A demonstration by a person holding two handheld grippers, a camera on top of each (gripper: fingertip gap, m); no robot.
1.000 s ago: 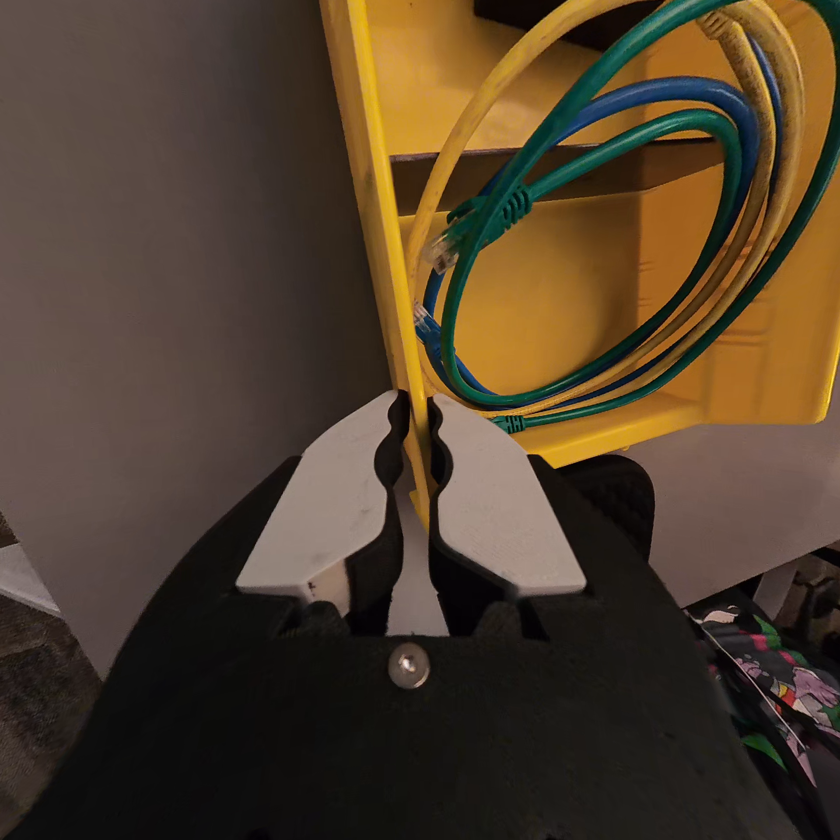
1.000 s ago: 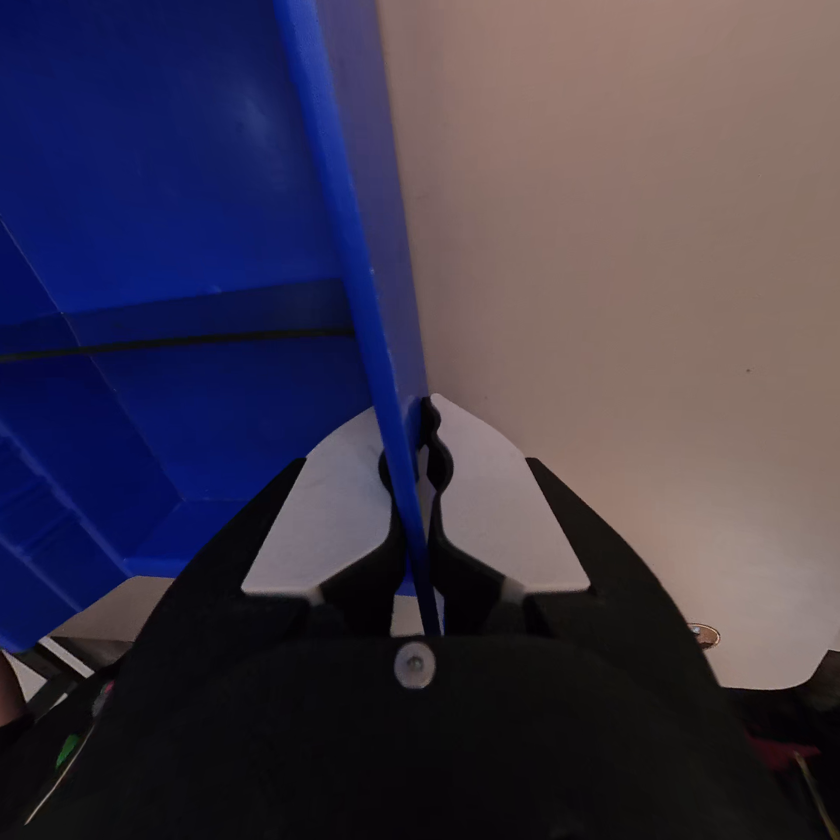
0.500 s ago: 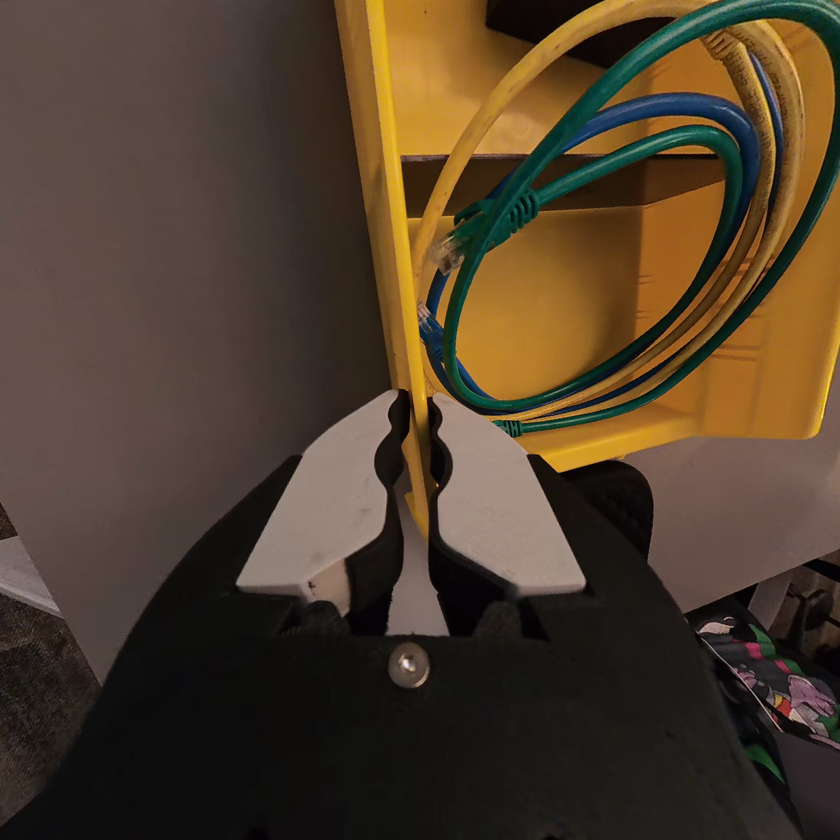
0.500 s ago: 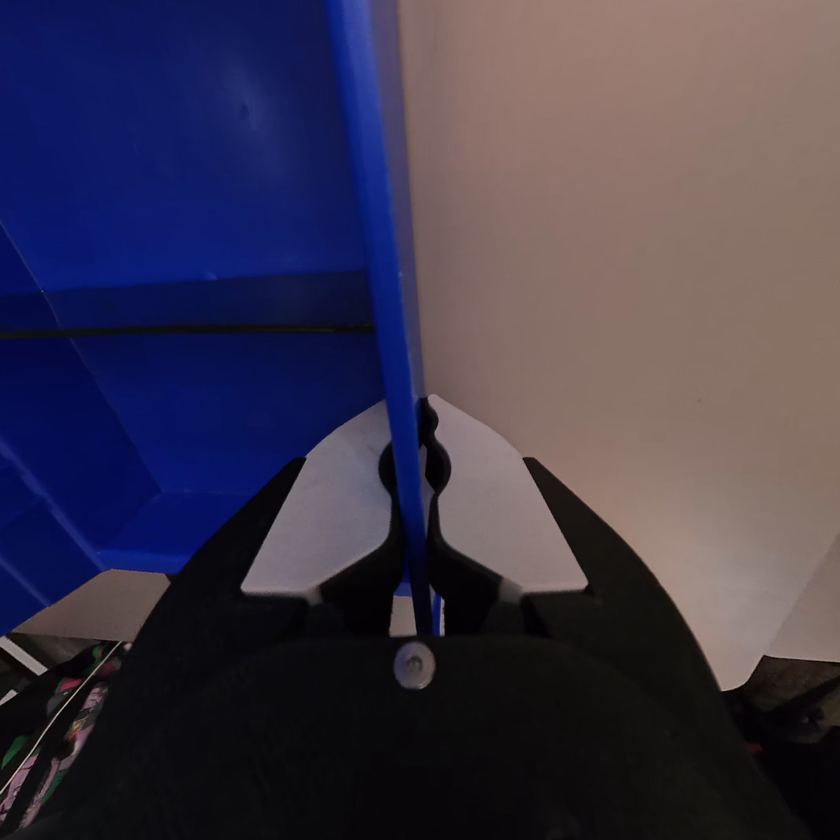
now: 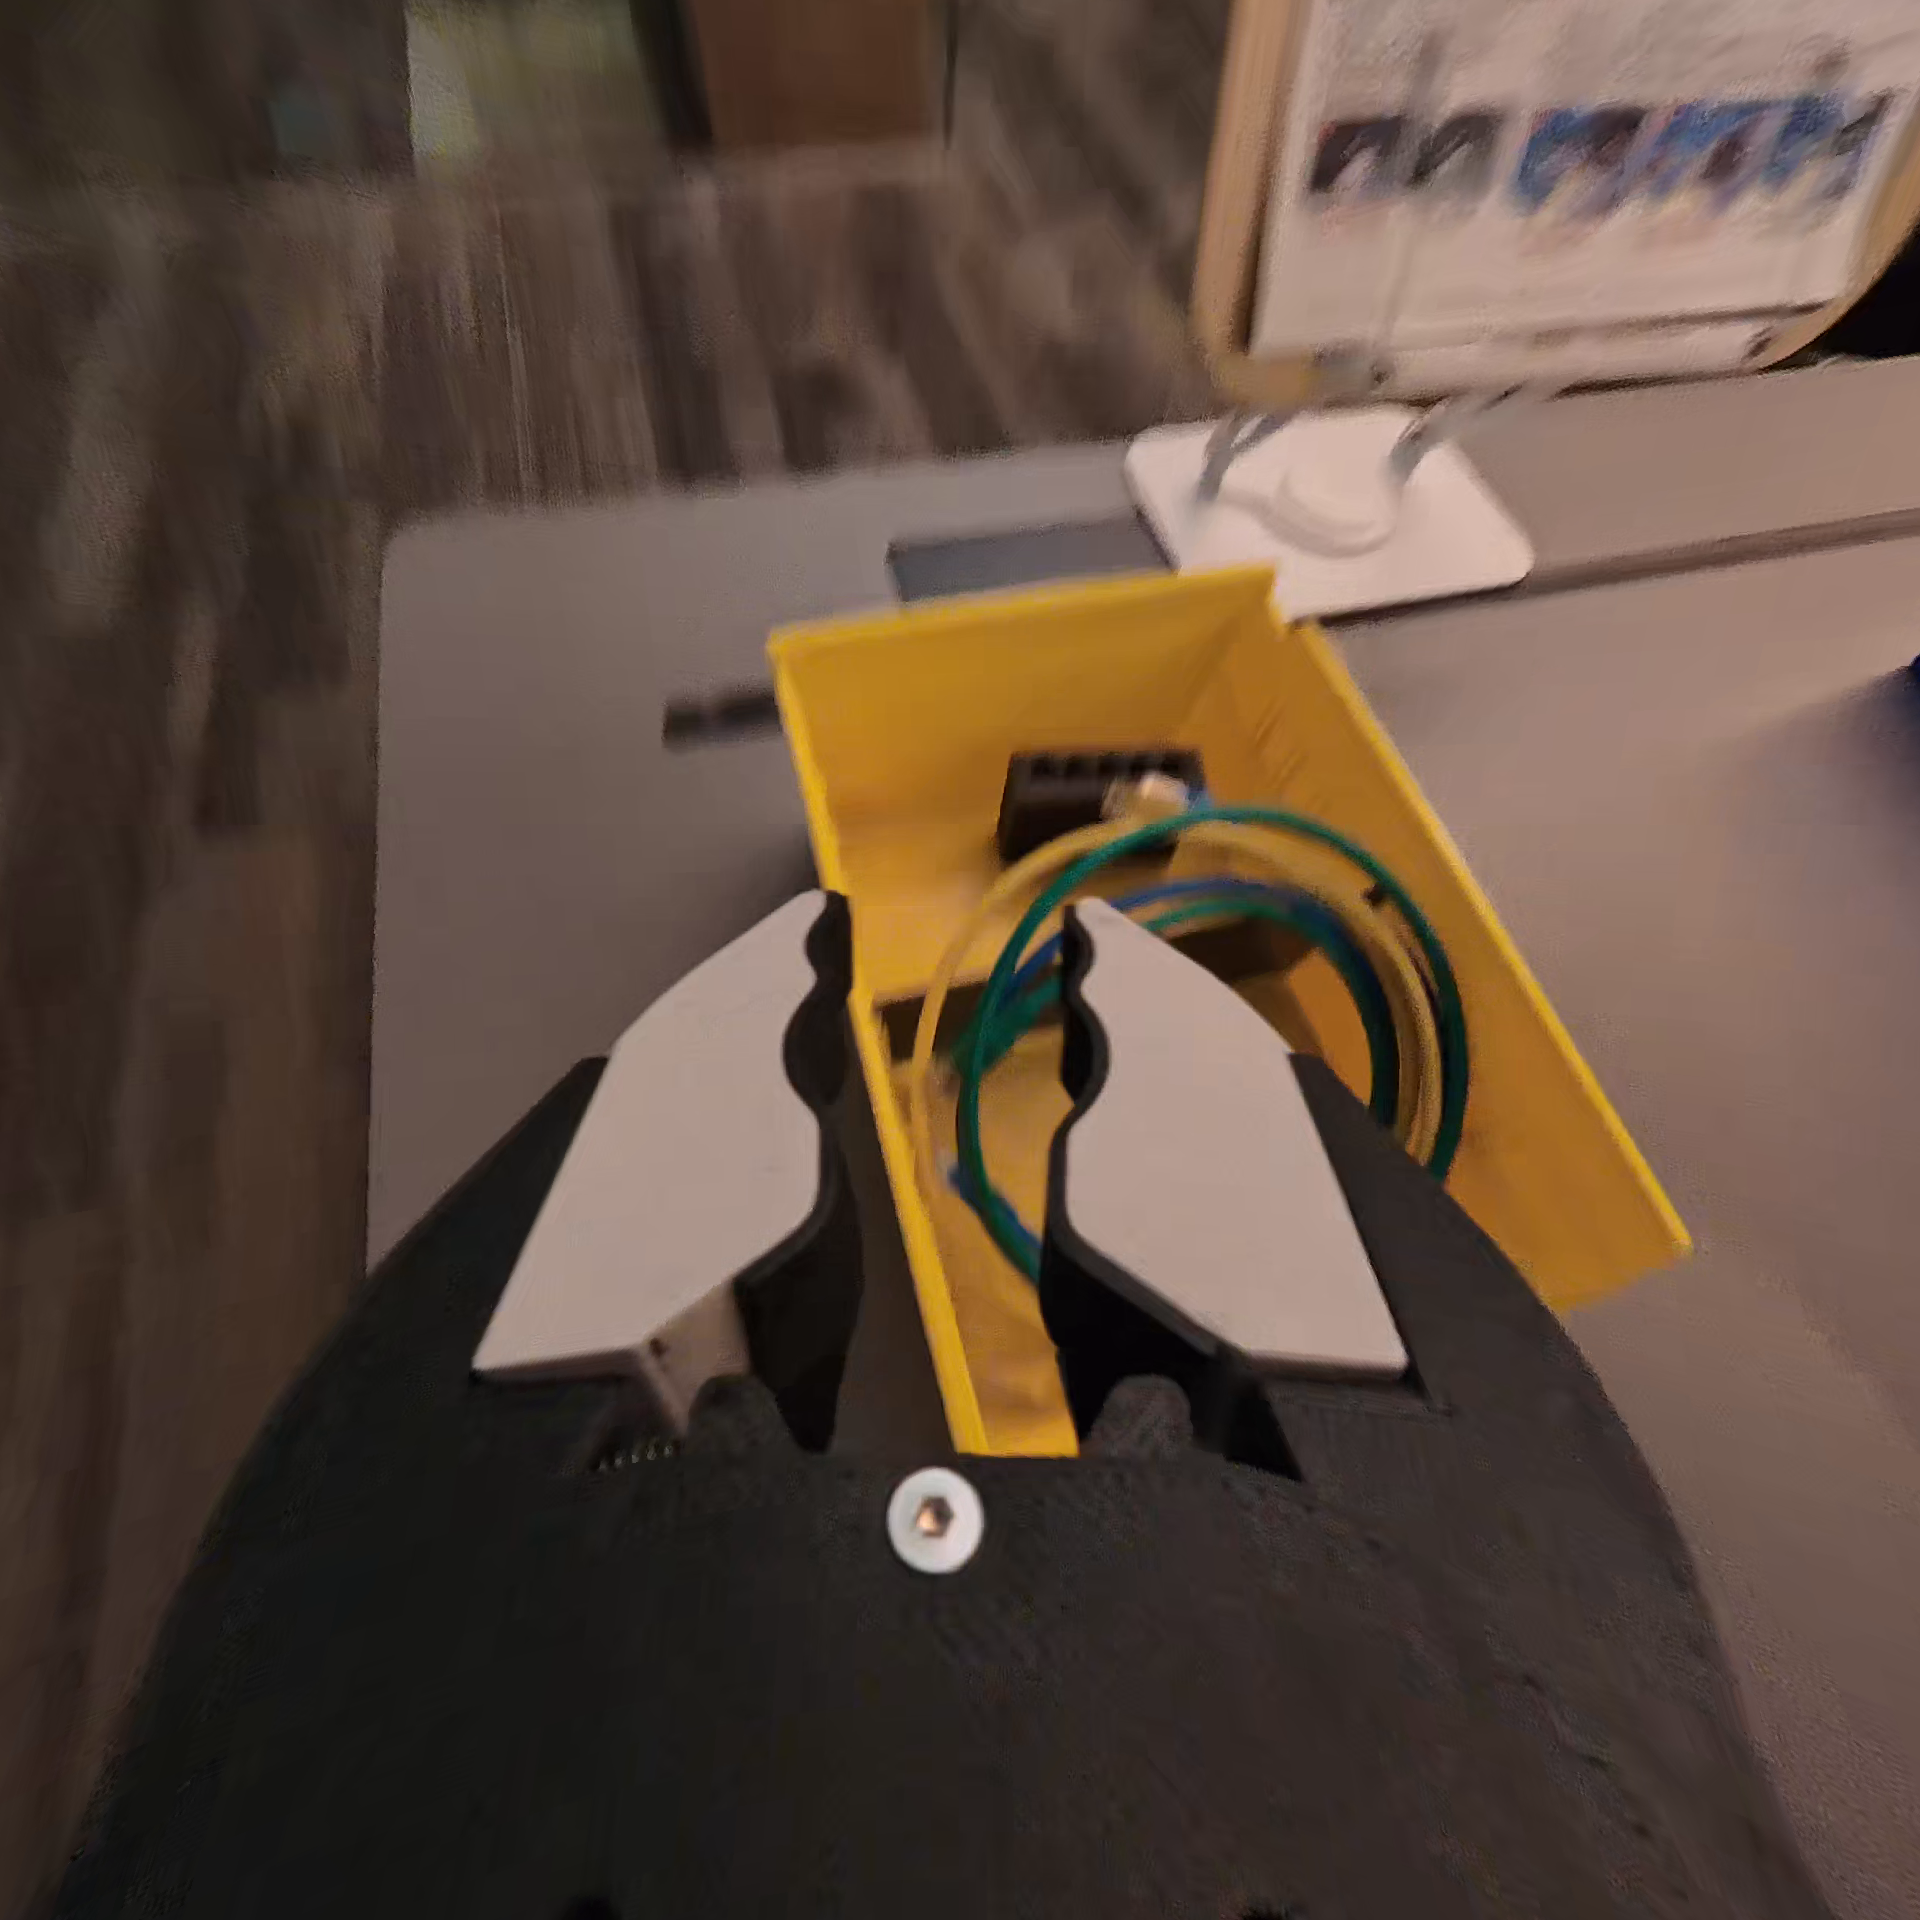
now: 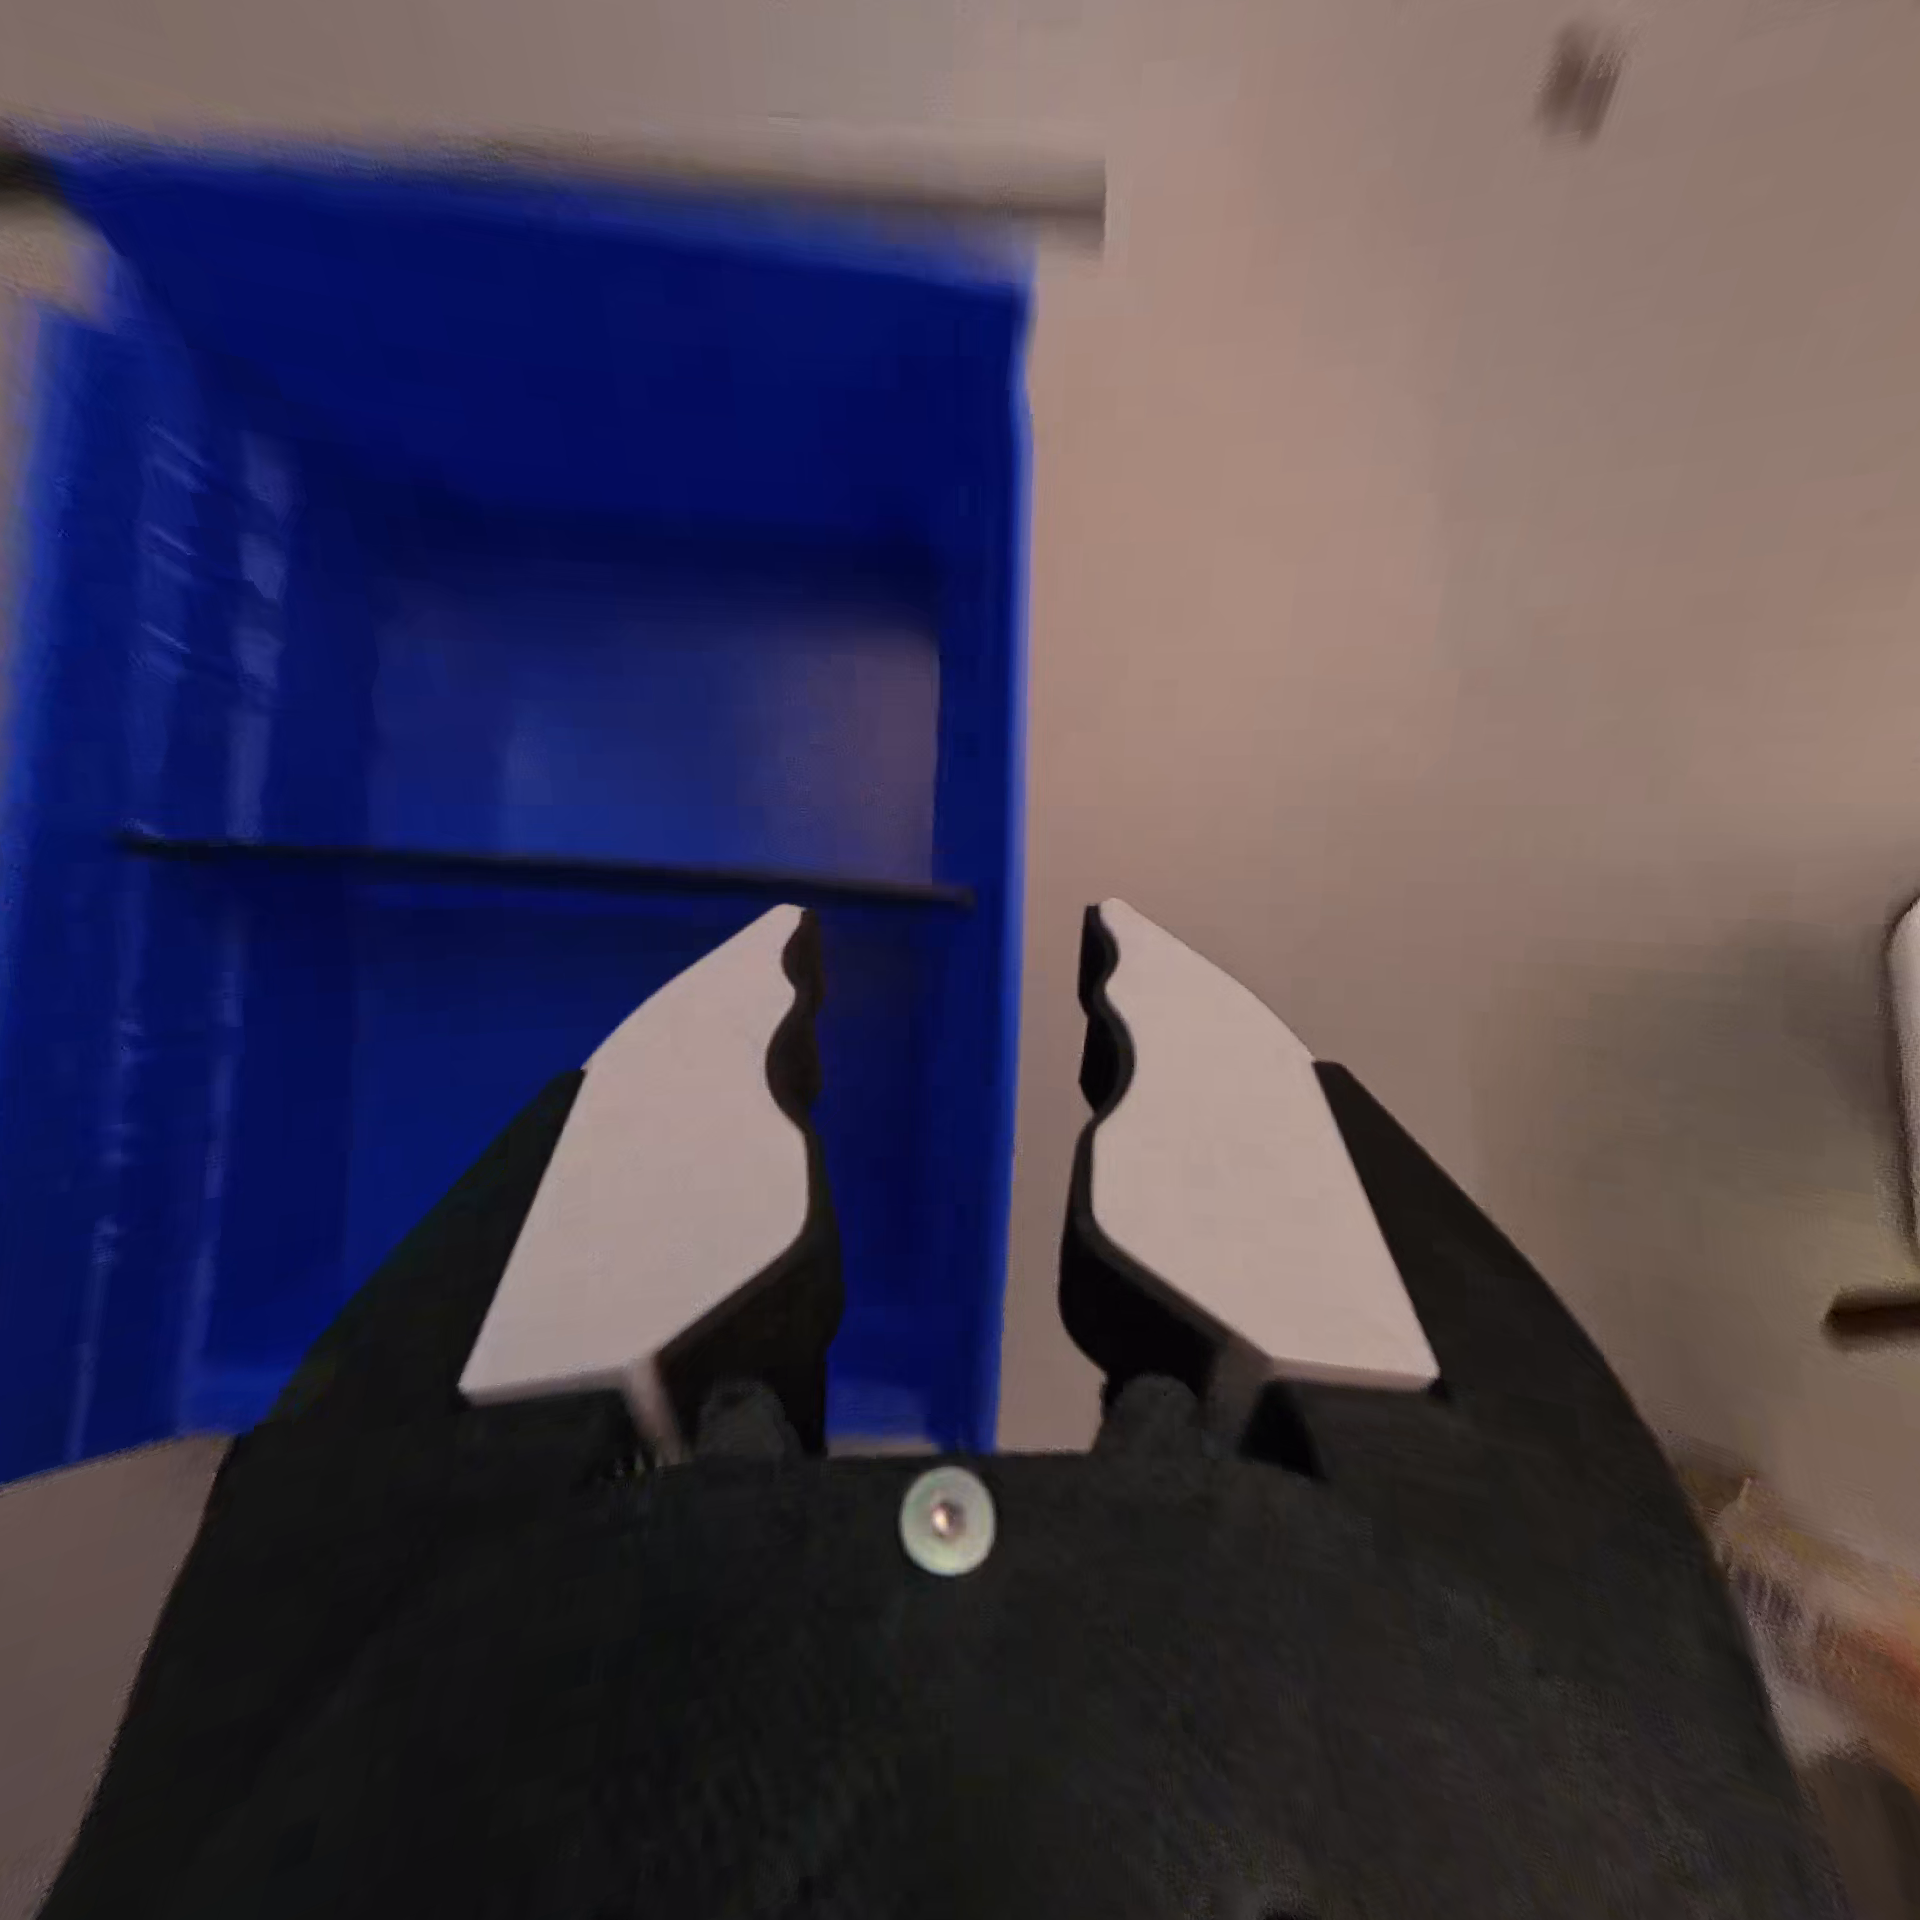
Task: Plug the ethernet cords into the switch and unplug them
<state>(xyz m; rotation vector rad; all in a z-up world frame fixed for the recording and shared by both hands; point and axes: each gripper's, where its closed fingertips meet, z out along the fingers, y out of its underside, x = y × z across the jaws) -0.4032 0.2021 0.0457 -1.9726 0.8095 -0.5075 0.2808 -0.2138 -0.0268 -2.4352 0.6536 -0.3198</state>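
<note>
In the left wrist view a yellow bin (image 5: 1507,935) rests on a grey table (image 5: 582,790). It holds a black switch (image 5: 1091,805) at its far end and coiled green, yellow and blue ethernet cords (image 5: 1439,997). My left gripper (image 5: 948,920) is open, its fingers straddling the bin's left wall without gripping it. In the right wrist view a blue bin (image 6: 582,520) with a dark divider (image 6: 540,868) looks empty. My right gripper (image 6: 945,925) is open, its fingers straddling the blue bin's right wall. Both views are blurred.
A white stand base (image 5: 1340,520) with a framed picture (image 5: 1579,166) above it sits beyond the yellow bin. A dark flat object (image 5: 1018,556) lies behind the bin. The table's left edge drops to a wood floor (image 5: 187,623). About 80 centimetres separates my left fingertips from my right.
Both grippers were shut on their bins' walls and holding them up; now both have opened and let go. The bins rest on the table and both cameras have tilted upward.
</note>
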